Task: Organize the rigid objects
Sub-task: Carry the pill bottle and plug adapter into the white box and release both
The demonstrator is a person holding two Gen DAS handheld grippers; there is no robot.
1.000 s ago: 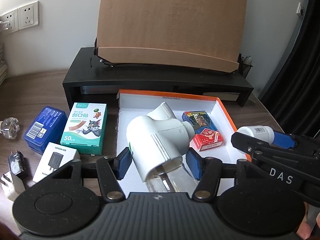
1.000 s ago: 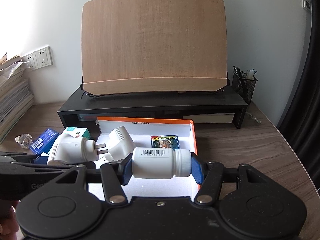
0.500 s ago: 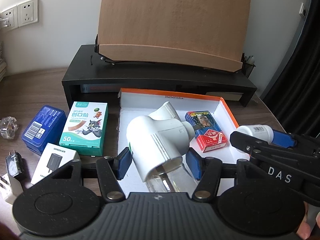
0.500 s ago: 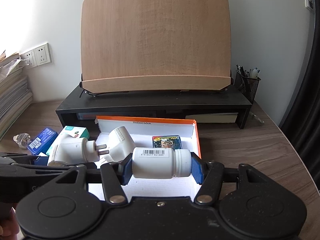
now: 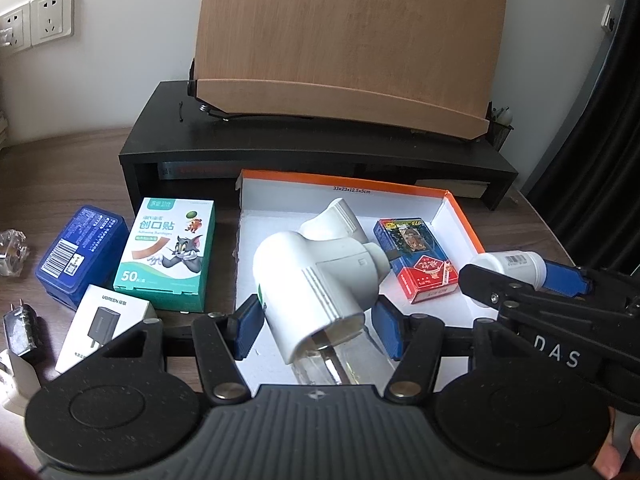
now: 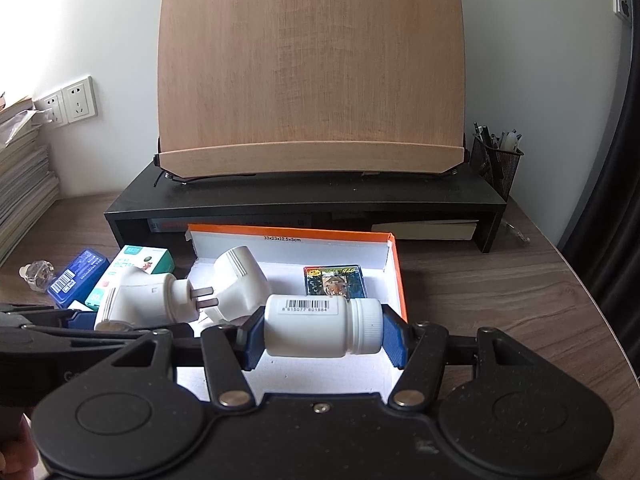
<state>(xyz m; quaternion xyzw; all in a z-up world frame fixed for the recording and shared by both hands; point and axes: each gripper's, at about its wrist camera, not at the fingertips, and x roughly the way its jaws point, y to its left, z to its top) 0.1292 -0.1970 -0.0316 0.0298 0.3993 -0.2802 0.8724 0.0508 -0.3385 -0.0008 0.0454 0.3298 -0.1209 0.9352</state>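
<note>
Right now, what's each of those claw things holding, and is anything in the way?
Left gripper shut on white plug adapter. Right gripper shut on white bottle. Both over orange box; second adapter and card packs inside it.

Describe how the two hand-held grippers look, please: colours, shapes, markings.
Both are matte black plastic. The left hand-held gripper and the right hand-held gripper each have blue finger pads, linkage arms with silver rivets and two round discs on the body. White letters "DAS" mark the right one's side.

A white wall with sockets backs the wood tabletop; a black riser carries a wooden stand, dark curtain at right
</note>
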